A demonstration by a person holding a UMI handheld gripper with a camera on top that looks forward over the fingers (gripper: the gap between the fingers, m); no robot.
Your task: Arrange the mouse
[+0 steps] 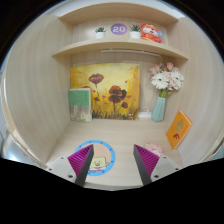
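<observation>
Gripper (113,163) fingers are spread apart, nothing between them, over a light wooden desk (125,135). Can't spot the mouse; a flower painting (104,91), vase (160,105) and shelves (110,48) sit at the far wall

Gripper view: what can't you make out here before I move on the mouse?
- Mouse: not visible anywhere in the gripper view.
- Round blue-rimmed mat: near part hidden behind the open, empty tongs.
- Top shelf items: too small to identify.
- Orange card: print too small to read.
</observation>
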